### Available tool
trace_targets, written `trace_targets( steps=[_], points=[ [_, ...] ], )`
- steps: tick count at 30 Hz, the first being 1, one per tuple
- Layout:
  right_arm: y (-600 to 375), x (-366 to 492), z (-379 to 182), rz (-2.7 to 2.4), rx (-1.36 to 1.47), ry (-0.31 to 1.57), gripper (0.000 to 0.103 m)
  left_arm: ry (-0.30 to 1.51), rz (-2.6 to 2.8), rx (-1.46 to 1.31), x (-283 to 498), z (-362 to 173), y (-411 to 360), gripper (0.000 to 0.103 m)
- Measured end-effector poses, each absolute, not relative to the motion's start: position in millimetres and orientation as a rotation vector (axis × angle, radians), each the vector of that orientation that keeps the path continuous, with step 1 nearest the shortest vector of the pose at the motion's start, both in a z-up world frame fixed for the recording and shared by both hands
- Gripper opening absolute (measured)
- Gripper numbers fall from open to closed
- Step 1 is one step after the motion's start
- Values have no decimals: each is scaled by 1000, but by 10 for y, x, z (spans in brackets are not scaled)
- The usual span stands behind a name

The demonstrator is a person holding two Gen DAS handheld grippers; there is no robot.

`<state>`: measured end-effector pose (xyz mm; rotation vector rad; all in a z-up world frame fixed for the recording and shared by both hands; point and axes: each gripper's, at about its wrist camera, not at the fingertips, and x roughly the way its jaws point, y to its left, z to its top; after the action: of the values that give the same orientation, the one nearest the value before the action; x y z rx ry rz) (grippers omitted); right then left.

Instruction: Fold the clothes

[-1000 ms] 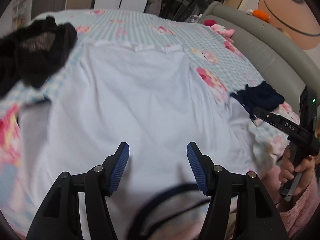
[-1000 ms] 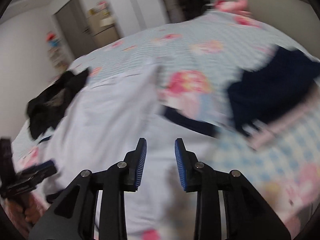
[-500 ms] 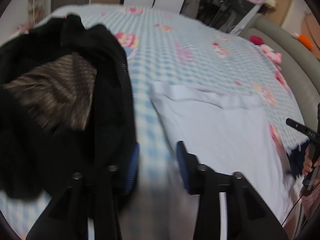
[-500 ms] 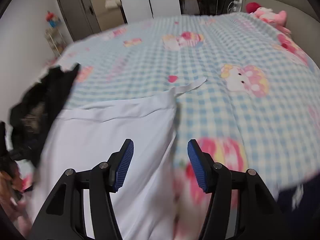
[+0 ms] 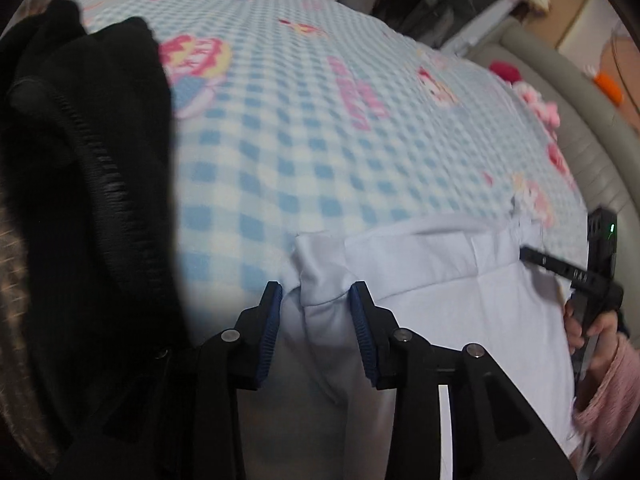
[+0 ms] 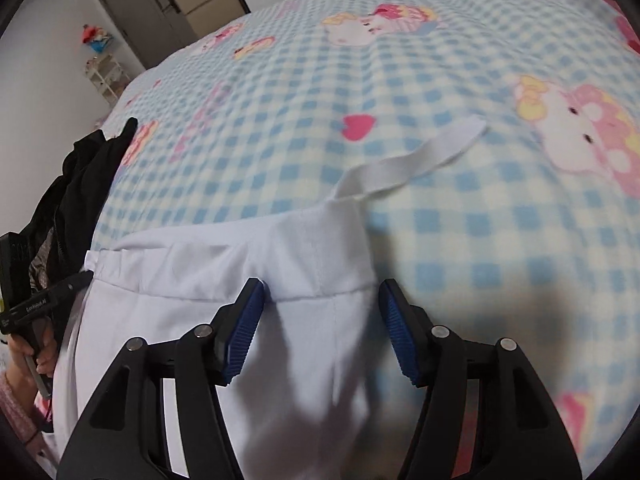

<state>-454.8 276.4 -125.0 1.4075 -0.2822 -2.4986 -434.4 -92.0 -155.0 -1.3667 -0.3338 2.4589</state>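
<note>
A white garment (image 5: 460,292) lies flat on a blue-checked cartoon blanket (image 5: 320,140). My left gripper (image 5: 316,304) is open, its jaws on either side of the garment's far left hem corner. My right gripper (image 6: 322,304) is open over the far right hem corner of the same garment (image 6: 180,312). A white strap (image 6: 416,160) trails from that corner across the blanket (image 6: 360,80). The right gripper also shows at the right edge of the left wrist view (image 5: 576,276).
A black garment pile (image 5: 72,200) lies just left of the left gripper; it shows at the left in the right wrist view (image 6: 80,184). A grey padded headboard (image 5: 580,100) curves along the right. A wardrobe and door (image 6: 160,4) stand beyond the bed.
Both grippers moved forward from the near part of the white garment to its far hem. Each now straddles a hem corner, left one closer to the black pile.
</note>
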Motion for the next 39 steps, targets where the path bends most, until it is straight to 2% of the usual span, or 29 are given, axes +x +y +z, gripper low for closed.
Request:
trace_targets(
  steps=[1, 2, 3, 4, 6, 10, 12, 14, 15, 17, 20, 22, 23, 26, 27, 28, 30, 33, 34, 35, 37, 39],
  points=[
    [2736, -4554, -1262, -2493, 1386, -273, 47, -318, 2455, -1361, -4334, -1528, -876, 29],
    [2735, -4546, -1236, -2492, 1365, -267, 36, -296, 2455, -1354, -4321, -1501, -832, 10],
    [2735, -4538, -1209, -2490, 1344, -262, 19, -239, 2486, -1338, -4288, -1441, -796, 10],
    [2779, -4507, -1138, -2490, 1318, -285, 9, -181, 2514, -1321, -4256, -1378, -762, 9],
    [2862, -4441, -979, -2484, 1252, -338, 6, -97, 2552, -1277, -4215, -1196, -769, 9],
    [3007, -4332, -512, -2461, 1090, -397, 5, -17, 2602, -1191, -4226, -885, -908, 8],
    [3060, -4450, -523, -2468, 1117, -377, 6, -14, 2606, -1229, -4347, -930, -991, 8],
    [3035, -4723, -858, -2482, 1296, -314, 18, 33, 2586, -1373, -4539, -1213, -1006, 8],
    [3022, -4808, -1025, -2466, 1378, -305, 31, 86, 2570, -1453, -4622, -1376, -983, 8],
    [2998, -4972, -1351, -2430, 1537, -288, 33, 191, 2544, -1492, -4654, -1516, -898, 12],
    [3135, -4891, -1223, -2504, 1419, -393, 45, 62, 2534, -1444, -4659, -1387, -1013, 16],
    [3243, -4832, -1122, -2551, 1348, -439, 63, -25, 2495, -1461, -4724, -1399, -1090, 16],
    [3280, -4834, -1109, -2548, 1341, -447, 65, -49, 2481, -1477, -4764, -1431, -1074, 16],
    [3293, -4927, -1208, -2360, 1393, -522, 65, -95, 2483, -1470, -4828, -1443, -1047, 16],
    [3241, -4973, -1274, -2258, 1429, -538, 53, -76, 2514, -1443, -4806, -1406, -1012, 11],
    [3149, -4972, -1270, -2276, 1445, -438, 23, -53, 2544, -1413, -4782, -1365, -976, 8],
    [2970, -4969, -1259, -2303, 1467, -240, 9, 42, 2611, -1330, -4693, -1214, -894, 8],
    [3001, -4937, -1001, -2337, 1316, -304, 8, 138, 2692, -1284, -4666, -1056, -913, 8],
    [3029, -5008, -1100, -2352, 1353, -346, 8, 156, 2695, -1313, -4747, -1132, -942, 8],
    [3057, -5080, -1199, -2367, 1391, -389, 8, 176, 2692, -1357, -4833, -1231, -967, 12],
    [3068, -5170, -1362, -2381, 1454, -442, 9, 256, 2593, -1615, -5063, -1682, -951, 20],
    [3037, -5211, -1493, -2384, 1508, -465, 12, 447, 2605, -1617, -5080, -1690, -765, 22]
  ],
)
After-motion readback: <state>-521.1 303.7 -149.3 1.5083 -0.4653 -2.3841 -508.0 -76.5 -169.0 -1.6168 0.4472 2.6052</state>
